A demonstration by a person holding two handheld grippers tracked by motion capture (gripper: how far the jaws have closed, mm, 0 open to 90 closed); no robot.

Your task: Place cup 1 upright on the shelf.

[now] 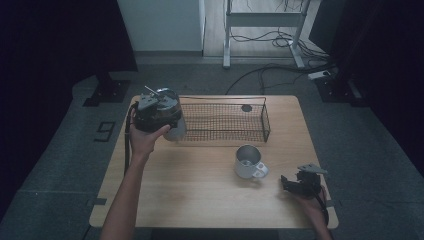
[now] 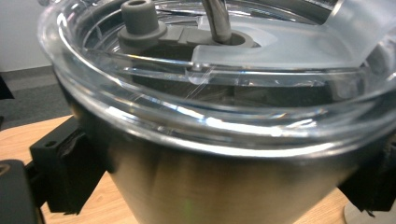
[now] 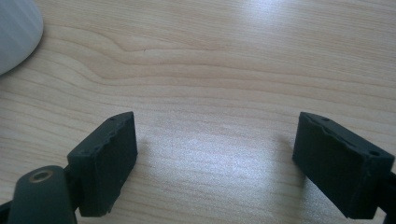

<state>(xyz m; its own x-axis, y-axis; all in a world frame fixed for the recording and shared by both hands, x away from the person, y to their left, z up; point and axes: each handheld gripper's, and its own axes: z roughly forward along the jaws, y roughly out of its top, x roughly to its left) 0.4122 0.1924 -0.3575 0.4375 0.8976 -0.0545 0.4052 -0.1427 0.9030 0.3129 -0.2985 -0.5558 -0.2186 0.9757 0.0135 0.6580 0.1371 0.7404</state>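
A stainless-steel tumbler (image 1: 176,130) with a clear lid (image 2: 205,70) and a metal straw (image 2: 217,18) is held at the table's back left, by the left end of a wire basket (image 1: 222,120). My left gripper (image 1: 165,120) is shut on it; in the left gripper view the black pads (image 2: 65,172) press on both sides of the steel body (image 2: 210,158). My right gripper (image 1: 289,184) rests low at the front right of the table. Its jaws stand open (image 3: 215,158) over bare wood, with nothing between them.
A steel mug (image 1: 248,161) with a handle stands right of centre, between the basket and my right gripper; its pale edge (image 3: 14,32) shows in the right gripper view. A small dark round thing (image 1: 246,107) lies at the basket's far right. The wooden table (image 1: 200,200) has free room in front.
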